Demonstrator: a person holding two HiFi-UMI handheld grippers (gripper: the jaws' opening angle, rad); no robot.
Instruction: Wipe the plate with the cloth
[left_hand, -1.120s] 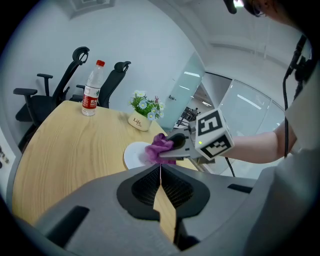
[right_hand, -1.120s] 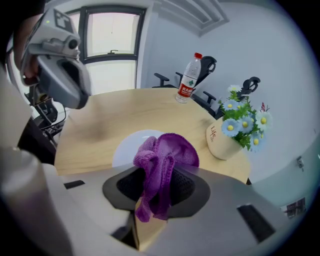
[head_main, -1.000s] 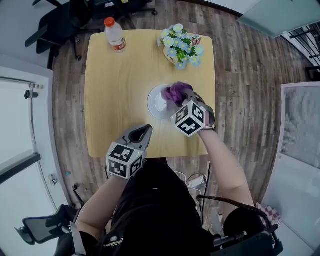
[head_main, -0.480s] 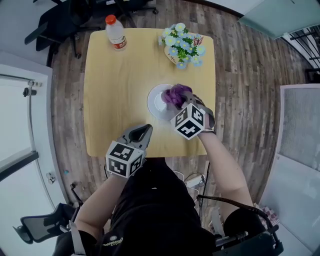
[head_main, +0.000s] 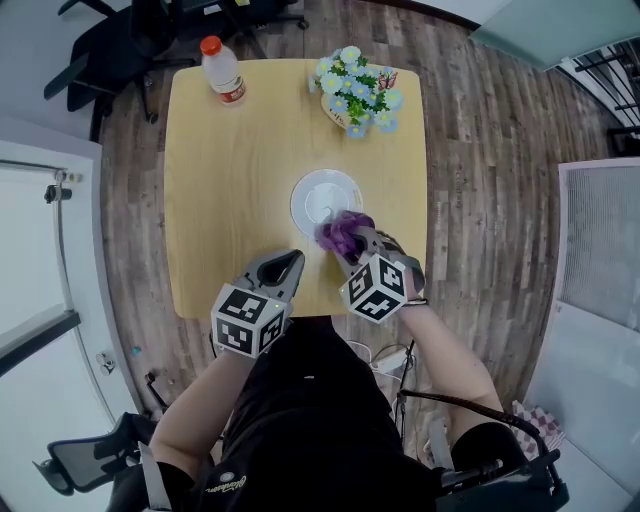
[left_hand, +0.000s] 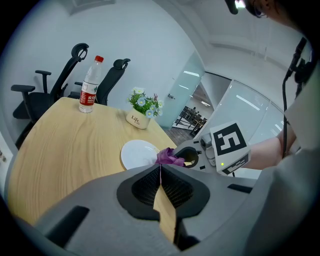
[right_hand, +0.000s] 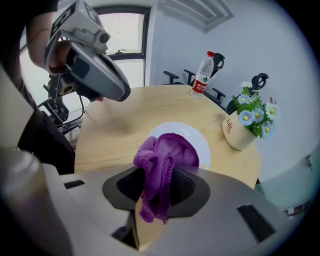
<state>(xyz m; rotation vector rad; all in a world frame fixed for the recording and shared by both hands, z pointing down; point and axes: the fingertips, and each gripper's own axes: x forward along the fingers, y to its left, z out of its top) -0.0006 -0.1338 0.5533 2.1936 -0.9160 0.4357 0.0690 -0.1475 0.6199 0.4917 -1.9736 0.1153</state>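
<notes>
Nearest the person, the left gripper (head_main: 289, 263) is waiting to the near left of the plate (head_main: 318, 196), well apart from it, its jaws clenched together on nothing. Closer in, the right gripper (right_hand: 157, 186) is grasping the bunched purple cloth (head_main: 342, 234) right at the plate's near rim. Beyond the plate, a flower pot (head_main: 356, 94) and a bottle (head_main: 222, 71) are standing on the table (head_main: 220, 180).
</notes>
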